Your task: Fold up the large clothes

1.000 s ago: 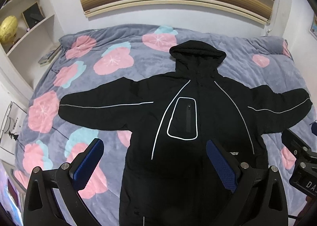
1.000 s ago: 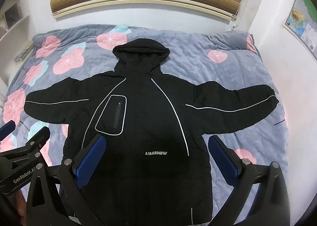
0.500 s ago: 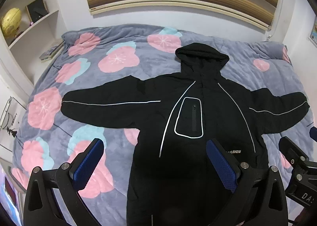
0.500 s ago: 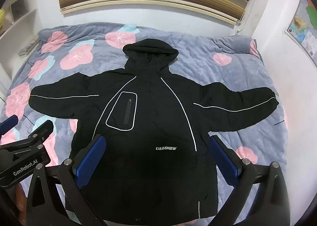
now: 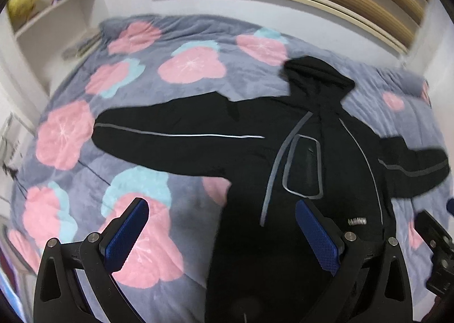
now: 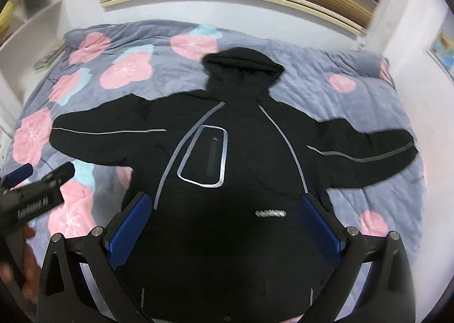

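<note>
Folding not begun; jacket [image 6: 244, 181] lies flat on bed [image 6: 340, 101], sleeves spread; left gripper [image 5: 221, 232] and right gripper [image 6: 227, 226] hover released, empty.

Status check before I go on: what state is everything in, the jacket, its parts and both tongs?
Black hooded jacket: spread flat, front up, unfolded.
Hood: laid flat above the collar.
Sleeves: both stretched out sideways.
Chest pocket: zipper looks closed, though blurred.
Left tongs: open, holding nothing.
Right tongs: open, holding nothing.
Floral blanket: spread under the jacket.
</note>
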Demonstrator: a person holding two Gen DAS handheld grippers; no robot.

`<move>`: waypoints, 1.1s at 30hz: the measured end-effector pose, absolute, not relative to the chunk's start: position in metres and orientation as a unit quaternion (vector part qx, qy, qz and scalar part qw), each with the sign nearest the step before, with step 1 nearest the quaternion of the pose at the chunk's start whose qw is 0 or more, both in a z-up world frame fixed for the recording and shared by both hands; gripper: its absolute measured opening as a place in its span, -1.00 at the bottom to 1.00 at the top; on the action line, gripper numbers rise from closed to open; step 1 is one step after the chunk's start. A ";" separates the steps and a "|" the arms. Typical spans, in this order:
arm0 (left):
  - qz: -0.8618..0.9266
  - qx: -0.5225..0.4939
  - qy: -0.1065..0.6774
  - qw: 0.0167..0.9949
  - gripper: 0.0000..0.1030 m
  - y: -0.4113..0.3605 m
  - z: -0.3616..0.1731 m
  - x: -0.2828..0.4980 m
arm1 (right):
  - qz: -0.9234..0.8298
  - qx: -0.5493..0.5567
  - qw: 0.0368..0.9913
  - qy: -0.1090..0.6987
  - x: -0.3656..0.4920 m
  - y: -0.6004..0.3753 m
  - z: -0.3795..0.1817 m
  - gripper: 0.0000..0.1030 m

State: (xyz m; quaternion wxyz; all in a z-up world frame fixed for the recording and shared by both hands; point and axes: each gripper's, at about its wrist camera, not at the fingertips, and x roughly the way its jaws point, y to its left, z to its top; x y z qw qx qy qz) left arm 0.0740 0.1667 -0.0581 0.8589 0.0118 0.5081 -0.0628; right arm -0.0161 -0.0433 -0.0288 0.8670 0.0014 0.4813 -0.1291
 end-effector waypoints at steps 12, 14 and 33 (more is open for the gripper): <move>0.051 -0.169 0.506 0.844 1.00 0.358 -0.150 0.198 | -0.013 -0.039 0.881 0.472 0.130 0.019 -0.110 1.00; 0.061 -0.198 0.488 0.848 1.00 0.389 -0.164 0.218 | 0.002 -0.040 0.880 0.473 0.156 0.025 -0.129 1.00; 0.070 -0.303 0.499 0.809 0.99 0.491 -0.292 0.319 | 0.042 0.021 0.842 0.538 0.279 0.047 -0.271 0.68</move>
